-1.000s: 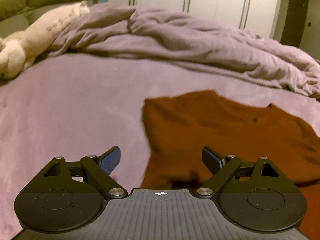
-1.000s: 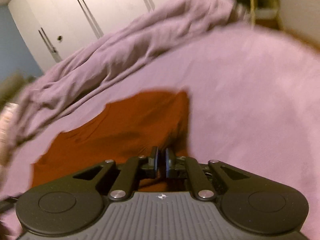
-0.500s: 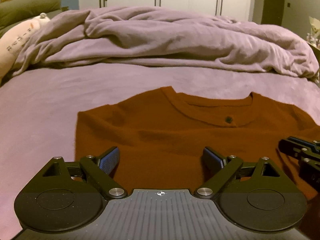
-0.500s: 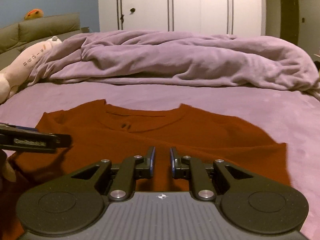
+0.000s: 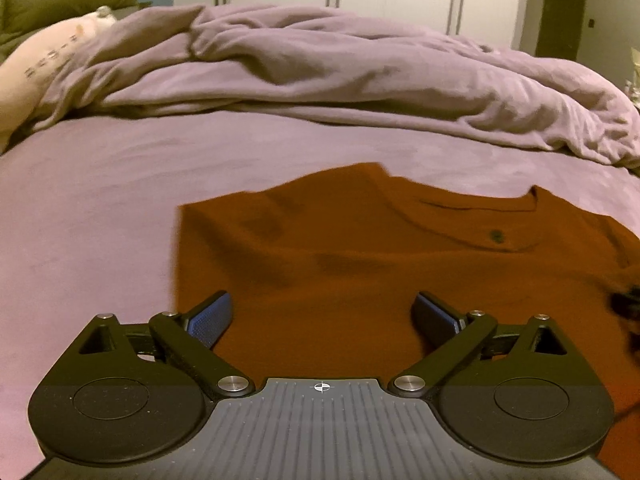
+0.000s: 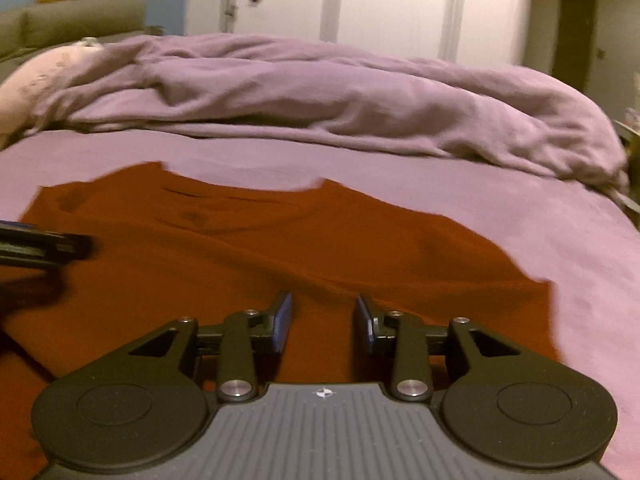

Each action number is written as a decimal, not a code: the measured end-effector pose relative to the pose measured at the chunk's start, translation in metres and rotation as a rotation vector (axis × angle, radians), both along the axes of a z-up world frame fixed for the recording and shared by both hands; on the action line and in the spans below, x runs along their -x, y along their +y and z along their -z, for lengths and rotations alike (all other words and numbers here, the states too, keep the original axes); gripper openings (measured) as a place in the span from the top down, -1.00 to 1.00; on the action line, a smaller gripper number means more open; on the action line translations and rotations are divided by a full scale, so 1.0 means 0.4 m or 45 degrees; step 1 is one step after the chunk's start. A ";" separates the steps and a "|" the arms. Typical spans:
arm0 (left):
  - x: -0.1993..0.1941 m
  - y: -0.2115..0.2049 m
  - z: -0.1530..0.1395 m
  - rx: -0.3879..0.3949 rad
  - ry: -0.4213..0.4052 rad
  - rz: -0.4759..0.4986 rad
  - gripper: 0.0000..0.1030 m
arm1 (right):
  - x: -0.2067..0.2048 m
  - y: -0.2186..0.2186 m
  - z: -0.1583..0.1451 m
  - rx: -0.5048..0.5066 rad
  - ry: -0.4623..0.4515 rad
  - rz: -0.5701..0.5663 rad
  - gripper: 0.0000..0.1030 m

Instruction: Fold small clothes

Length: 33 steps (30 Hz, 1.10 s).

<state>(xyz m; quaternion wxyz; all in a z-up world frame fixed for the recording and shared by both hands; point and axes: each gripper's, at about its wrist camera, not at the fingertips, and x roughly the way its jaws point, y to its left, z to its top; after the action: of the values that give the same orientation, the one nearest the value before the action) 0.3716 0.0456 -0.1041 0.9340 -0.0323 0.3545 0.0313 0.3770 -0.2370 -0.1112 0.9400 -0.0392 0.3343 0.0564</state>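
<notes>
A rust-orange shirt [image 5: 360,264] lies spread flat on the purple bed sheet [image 5: 88,208], its neckline toward the far side. My left gripper [image 5: 324,314] hovers over the shirt's left part, its jaws opening wide with only flat cloth beneath them. In the right wrist view the same shirt [image 6: 320,248] fills the middle, and my right gripper [image 6: 323,316] hangs over its right half. The right jaws are opening, apart by a hand's width, with no cloth pinched. The left gripper's tip [image 6: 44,244] shows at that view's left edge.
A crumpled purple duvet [image 5: 340,76] is heaped across the far side of the bed. A cream plush toy [image 5: 36,68] lies at far left beside an olive headboard [image 5: 68,0]. White wardrobe doors [image 6: 380,8] stand behind. Bare sheet spreads left and right of the shirt.
Both grippers swung to face the shirt squarely and dropped closer to it. The right jaws, nearly shut before, have parted. The left jaws stayed wide.
</notes>
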 end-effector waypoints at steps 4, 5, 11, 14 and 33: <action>0.114 0.082 -0.029 -0.140 0.010 -0.017 -0.95 | 0.076 -0.100 -0.028 0.011 0.002 0.081 0.41; 0.155 0.107 -0.036 -0.141 0.028 -0.018 -0.95 | 0.110 -0.116 -0.039 0.034 0.003 0.107 0.40; 0.443 0.202 -0.028 -0.078 0.233 0.016 -0.94 | 0.412 -0.232 -0.085 -0.125 0.165 0.201 0.24; 0.577 0.223 -0.037 0.015 0.289 -0.003 -0.94 | 0.583 -0.272 -0.085 -0.240 0.276 0.234 0.24; 0.726 0.270 -0.018 0.545 0.448 0.010 0.45 | 0.785 -0.297 -0.064 -0.594 0.455 0.261 0.87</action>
<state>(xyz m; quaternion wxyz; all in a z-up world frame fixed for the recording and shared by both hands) 0.0813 0.1535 -0.0969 0.8300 -0.2214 0.5101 -0.0427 0.0629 -0.3558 -0.0857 0.8507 0.2221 0.4745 0.0425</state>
